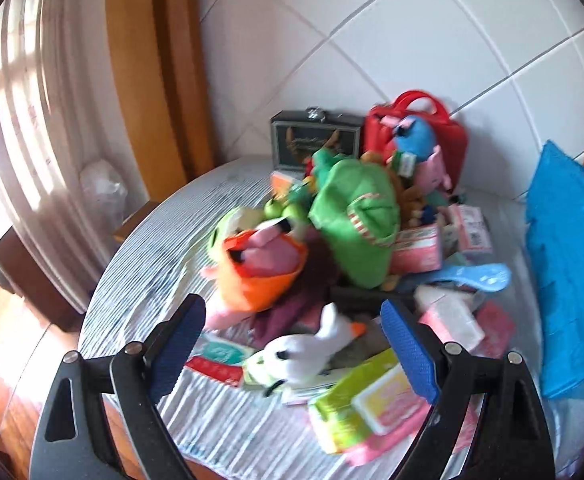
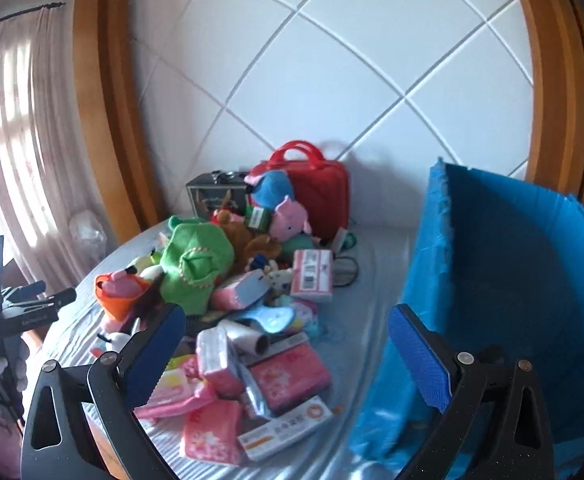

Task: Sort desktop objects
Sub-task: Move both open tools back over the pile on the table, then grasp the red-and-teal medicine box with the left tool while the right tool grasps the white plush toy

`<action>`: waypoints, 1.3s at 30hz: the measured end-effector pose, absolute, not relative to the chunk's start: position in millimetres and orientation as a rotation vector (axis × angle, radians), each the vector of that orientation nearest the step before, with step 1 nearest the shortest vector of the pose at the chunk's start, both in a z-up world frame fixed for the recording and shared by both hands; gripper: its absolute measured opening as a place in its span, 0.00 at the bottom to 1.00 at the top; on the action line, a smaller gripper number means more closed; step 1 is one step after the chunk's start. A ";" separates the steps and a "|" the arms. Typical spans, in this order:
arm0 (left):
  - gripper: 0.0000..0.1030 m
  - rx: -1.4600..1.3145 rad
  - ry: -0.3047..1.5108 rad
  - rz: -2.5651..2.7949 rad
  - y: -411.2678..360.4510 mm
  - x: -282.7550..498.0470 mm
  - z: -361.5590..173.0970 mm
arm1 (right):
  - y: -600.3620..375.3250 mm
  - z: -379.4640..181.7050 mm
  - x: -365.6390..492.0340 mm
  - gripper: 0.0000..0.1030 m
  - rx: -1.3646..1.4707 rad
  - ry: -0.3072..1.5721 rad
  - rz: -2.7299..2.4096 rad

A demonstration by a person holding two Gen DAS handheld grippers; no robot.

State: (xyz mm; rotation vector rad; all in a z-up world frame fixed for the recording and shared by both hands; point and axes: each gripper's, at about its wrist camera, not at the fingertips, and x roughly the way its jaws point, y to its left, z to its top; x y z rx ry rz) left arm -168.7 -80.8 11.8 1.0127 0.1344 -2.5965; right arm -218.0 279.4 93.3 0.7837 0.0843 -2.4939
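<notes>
pile [image 2: 232,288]: we've got a jumbled heap mid-table, plush toys up top, pink packets spilling toward 6 o'clock
green bag [image 2: 196,268]: slumped at the heap's 10 o'clock
red case [image 2: 323,196]: upright at 12 o'clock
blue bin [image 2: 511,280]: open, 3 o'clock

One red case [image 2: 323,196], one blue bin [image 2: 511,280], one green hat [image 2: 196,264], one orange cup [image 2: 118,296].
</notes>
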 end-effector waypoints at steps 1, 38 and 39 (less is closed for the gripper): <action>0.87 1.033 0.132 -2.579 -92.3 -166.8 3.5 | 271.5 86.7 -216.5 1.00 0.804 0.090 -2.489; 0.87 1.493 0.358 -2.140 -330.9 -147.6 -214.9 | 161.3 -106.4 -222.9 1.00 1.524 0.088 -2.407; 0.87 1.472 0.391 -2.169 -329.2 -148.3 -207.6 | 154.9 -105.6 -223.8 1.00 1.517 0.094 -2.399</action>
